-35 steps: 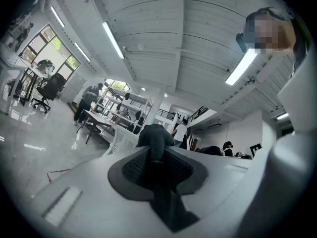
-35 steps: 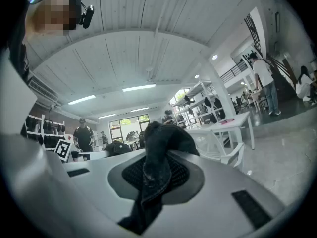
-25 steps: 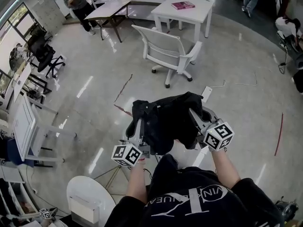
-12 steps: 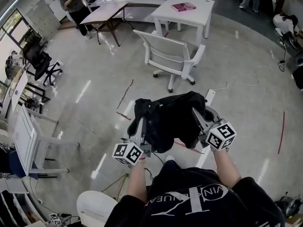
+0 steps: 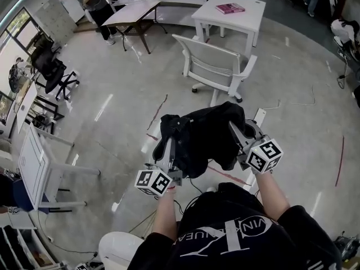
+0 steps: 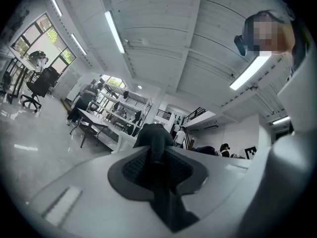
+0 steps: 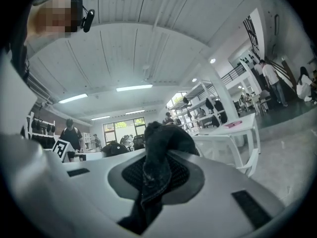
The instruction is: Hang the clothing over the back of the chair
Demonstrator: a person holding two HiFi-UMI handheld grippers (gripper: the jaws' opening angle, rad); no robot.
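A bunched black garment (image 5: 202, 136) hangs in the air between both grippers, well above the floor. My left gripper (image 5: 169, 145) is shut on its left part, and black cloth (image 6: 158, 167) fills the gap between the jaws in the left gripper view. On the garment's right part my right gripper (image 5: 235, 129) is shut, with a fold of cloth (image 7: 156, 172) pinched between its pads. The white swivel chair (image 5: 216, 66) stands ahead on the floor, its back turned toward me, apart from the garment. It also shows at the right of the right gripper view (image 7: 233, 148).
Behind the chair stands a white table (image 5: 247, 16) with a pink book (image 5: 230, 8). A dark-legged table (image 5: 135, 13) and a person (image 5: 98, 4) are at the far left. A black office chair (image 5: 53, 69), a white desk (image 5: 34, 156) and a round white stool (image 5: 118, 249) stand left.
Both grippers have carried the garment forward toward the white chair, which now looks nearer. The grip on the cloth is unchanged.
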